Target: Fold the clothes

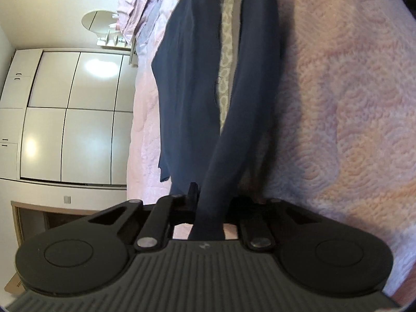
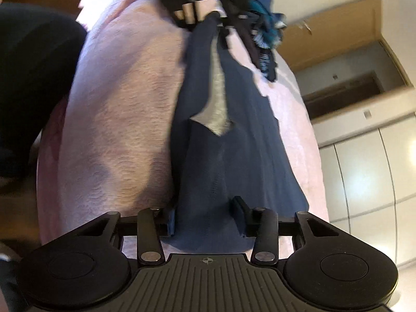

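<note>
A navy blue garment (image 1: 187,91) with a pale patterned lining (image 1: 226,59) is stretched above a pink quilted bedspread (image 1: 338,104). My left gripper (image 1: 208,202) is shut on one bunched end of it. In the right wrist view the same garment (image 2: 234,156) runs away from my right gripper (image 2: 208,215), which is shut on its wide near end. The left gripper (image 2: 212,17) shows at the top of that view, holding the far end. A grey inner patch (image 2: 217,104) shows through a fold.
A pile of blue and striped clothes (image 2: 262,26) lies on the bed (image 2: 117,104) near the far end. Pink clothes (image 1: 137,5) lie at the bed's top. White wardrobe doors (image 1: 72,117) and a wooden door frame (image 2: 351,59) stand beside the bed. A dark shape (image 2: 31,78) is at left.
</note>
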`<action>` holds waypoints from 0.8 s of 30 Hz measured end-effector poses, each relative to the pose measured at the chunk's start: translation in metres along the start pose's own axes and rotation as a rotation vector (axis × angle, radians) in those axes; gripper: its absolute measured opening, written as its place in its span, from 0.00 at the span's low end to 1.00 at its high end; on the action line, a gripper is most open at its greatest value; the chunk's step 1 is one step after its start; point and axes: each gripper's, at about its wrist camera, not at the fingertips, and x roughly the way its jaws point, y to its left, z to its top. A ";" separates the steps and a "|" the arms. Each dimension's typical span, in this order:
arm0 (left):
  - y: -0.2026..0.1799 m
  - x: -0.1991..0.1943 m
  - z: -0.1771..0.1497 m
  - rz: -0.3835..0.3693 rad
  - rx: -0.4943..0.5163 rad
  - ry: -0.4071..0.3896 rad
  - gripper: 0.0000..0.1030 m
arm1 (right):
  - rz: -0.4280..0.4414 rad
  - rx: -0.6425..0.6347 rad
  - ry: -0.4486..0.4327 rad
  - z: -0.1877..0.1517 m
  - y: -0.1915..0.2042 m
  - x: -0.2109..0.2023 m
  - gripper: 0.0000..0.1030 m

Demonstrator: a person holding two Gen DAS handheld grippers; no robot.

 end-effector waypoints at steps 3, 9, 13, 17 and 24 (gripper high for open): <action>0.008 0.002 0.001 -0.025 -0.041 -0.002 0.07 | -0.049 0.006 -0.009 -0.001 -0.003 -0.006 0.24; 0.012 0.000 0.007 -0.060 -0.062 0.002 0.05 | -0.020 0.016 0.010 0.001 -0.006 0.005 0.14; 0.028 -0.019 0.009 -0.055 -0.083 0.001 0.05 | -0.032 0.067 0.002 0.001 -0.026 -0.021 0.07; 0.044 -0.056 0.020 -0.060 -0.094 -0.011 0.04 | -0.037 0.082 -0.009 0.004 -0.044 -0.059 0.03; 0.049 -0.153 0.044 -0.141 -0.117 -0.036 0.04 | 0.050 0.111 -0.044 -0.007 -0.036 -0.146 0.03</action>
